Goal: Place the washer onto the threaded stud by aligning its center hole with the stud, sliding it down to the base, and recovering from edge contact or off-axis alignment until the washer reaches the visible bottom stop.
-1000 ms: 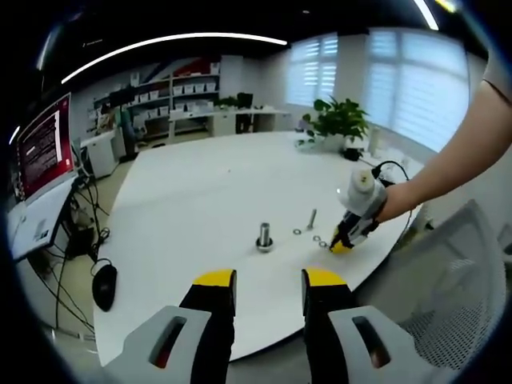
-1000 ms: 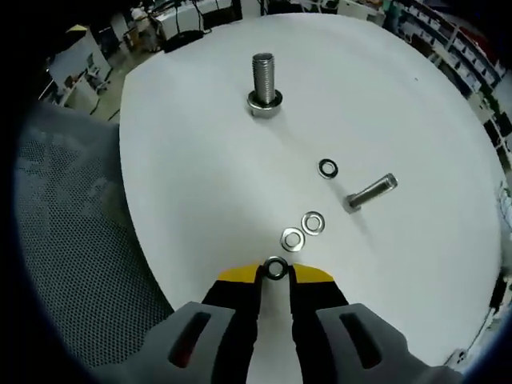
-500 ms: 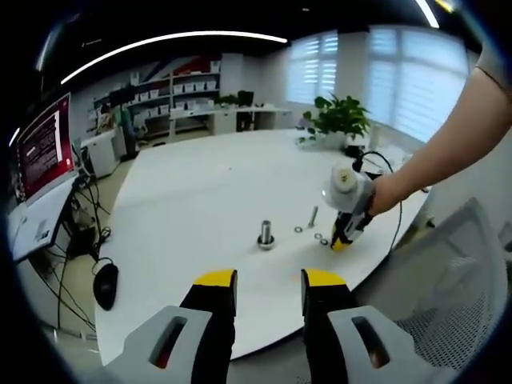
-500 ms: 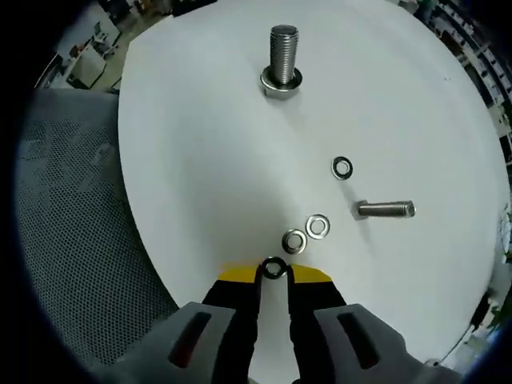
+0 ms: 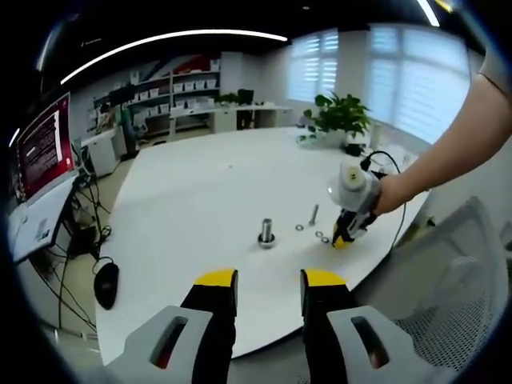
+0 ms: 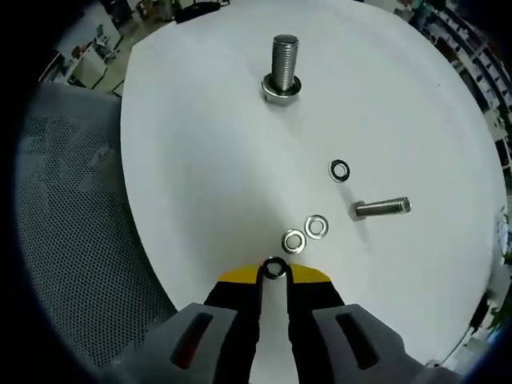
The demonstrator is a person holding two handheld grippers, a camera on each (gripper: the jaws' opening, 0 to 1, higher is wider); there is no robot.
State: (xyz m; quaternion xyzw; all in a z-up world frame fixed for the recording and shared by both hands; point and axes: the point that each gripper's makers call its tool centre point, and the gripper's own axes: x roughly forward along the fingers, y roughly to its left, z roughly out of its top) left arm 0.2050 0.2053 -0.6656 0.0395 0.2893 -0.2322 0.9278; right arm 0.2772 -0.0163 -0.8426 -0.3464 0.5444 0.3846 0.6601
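Washer: we have it clamped in the right gripper over the table, well short of the upright threaded stud; carrying, threading and seating remain; left gripper apart, idle.

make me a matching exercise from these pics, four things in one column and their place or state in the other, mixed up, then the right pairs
Things:
1. threaded stud
2. loose bolt
3. dark washer
4. two silver washers

States:
A. lying on its side on the white table
B. pinched between the tips of the right gripper
C. standing upright on the table
D. lying flat side by side, just ahead of the right gripper's tips

Pairs: 1-C, 2-A, 3-B, 4-D
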